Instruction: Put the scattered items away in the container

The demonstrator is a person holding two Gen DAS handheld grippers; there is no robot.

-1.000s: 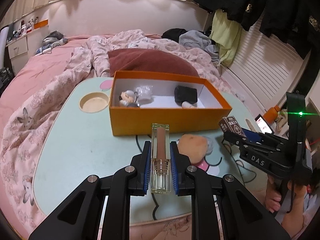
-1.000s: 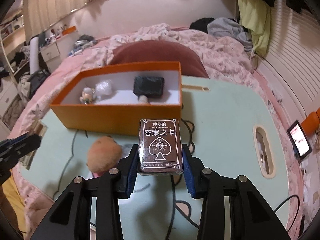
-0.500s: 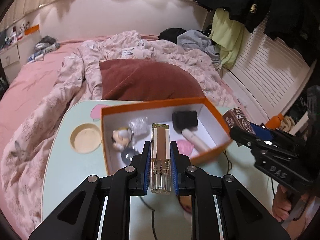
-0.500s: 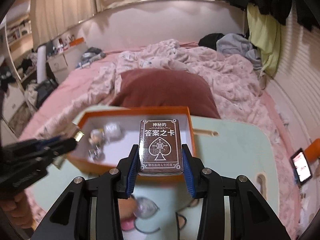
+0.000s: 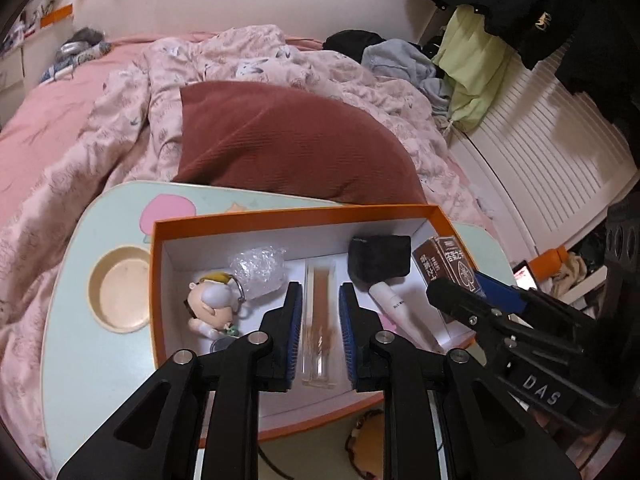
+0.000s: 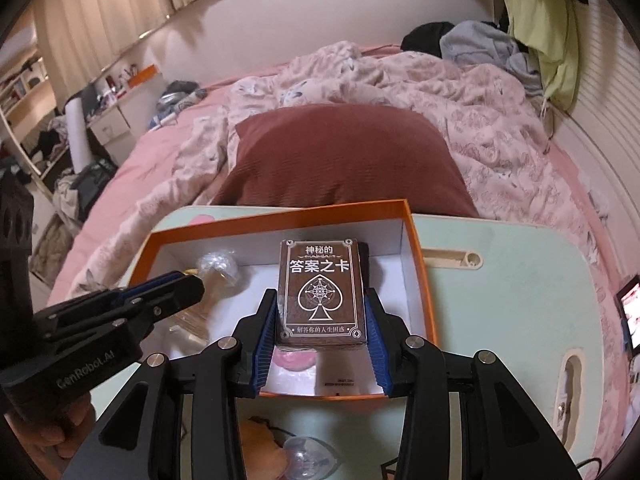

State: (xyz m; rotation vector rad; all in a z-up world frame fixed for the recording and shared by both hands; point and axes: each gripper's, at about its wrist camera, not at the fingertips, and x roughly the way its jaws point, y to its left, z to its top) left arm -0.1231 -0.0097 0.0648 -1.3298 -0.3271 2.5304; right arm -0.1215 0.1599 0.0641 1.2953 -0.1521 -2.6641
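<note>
1. Here, the left gripper [image 5: 319, 326] is hanging spread over the orange box [image 5: 158, 288], its pads clear of the glass bottle [image 5: 319, 322] lying blurred between them.
2. The right gripper [image 6: 322, 330] is pinching the brown card deck [image 6: 321, 294] above the box's right end.
3. Farther back, a black pouch [image 5: 380, 258] and a keychain doll [image 5: 212, 304] are lying inside the box.

Bedroom in a home. Bed [image 5: 52, 120] with pink sheet; rumpled floral quilt [image 6: 460, 104]; dark red pillow [image 5: 288, 140]. Pale green lap table [image 5: 76, 280] set on the bed, an orange box [image 5: 280, 416] of small belongings on it. Clothes [image 5: 472, 60] hanging and heaped by the white slatted wall [image 5: 560, 152]. Curtains [image 6: 100, 16]; cluttered shelves [image 6: 24, 92] and a drawer unit [image 6: 112, 124] alongside
</note>
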